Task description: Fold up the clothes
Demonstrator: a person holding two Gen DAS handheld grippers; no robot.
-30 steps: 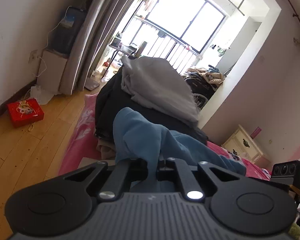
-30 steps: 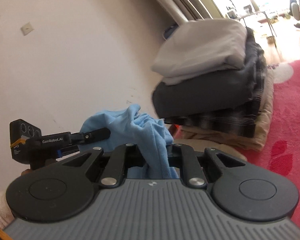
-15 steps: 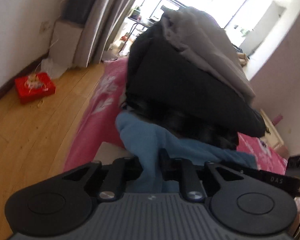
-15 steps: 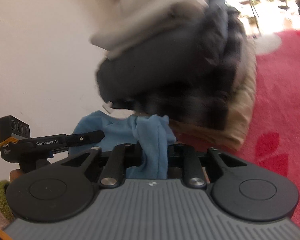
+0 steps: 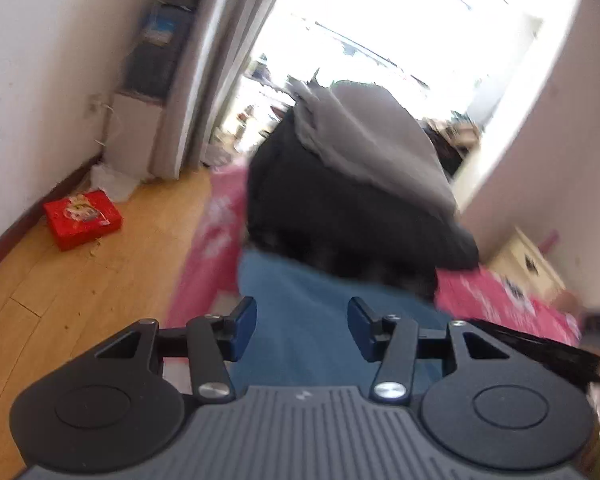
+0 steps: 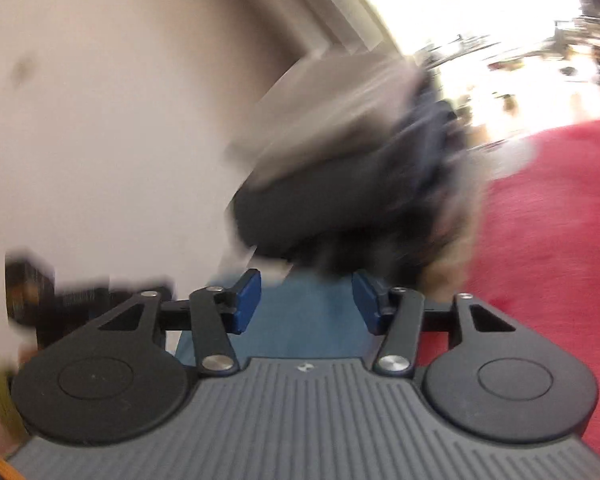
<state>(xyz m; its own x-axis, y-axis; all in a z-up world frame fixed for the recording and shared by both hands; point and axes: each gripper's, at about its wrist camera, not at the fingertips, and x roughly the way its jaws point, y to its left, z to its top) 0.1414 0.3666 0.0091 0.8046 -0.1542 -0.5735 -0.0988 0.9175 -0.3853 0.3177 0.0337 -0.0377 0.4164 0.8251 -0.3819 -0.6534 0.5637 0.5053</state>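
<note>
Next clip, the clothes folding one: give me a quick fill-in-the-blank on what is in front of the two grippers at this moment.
1. The garment lying under both grippers is ____ in colour.
2. On top of the pile of folded clothes lies a ____ item.
3. The box on the wooden floor is ____.
4. The pads of the left gripper stand ____ the garment, not pressing it.

Missing words: blue; grey; red; apart over

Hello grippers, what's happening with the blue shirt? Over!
Left gripper and right gripper both opening, pads off the cloth. Blue garment lying flat below them. Stack of folded clothes right ahead.
</note>
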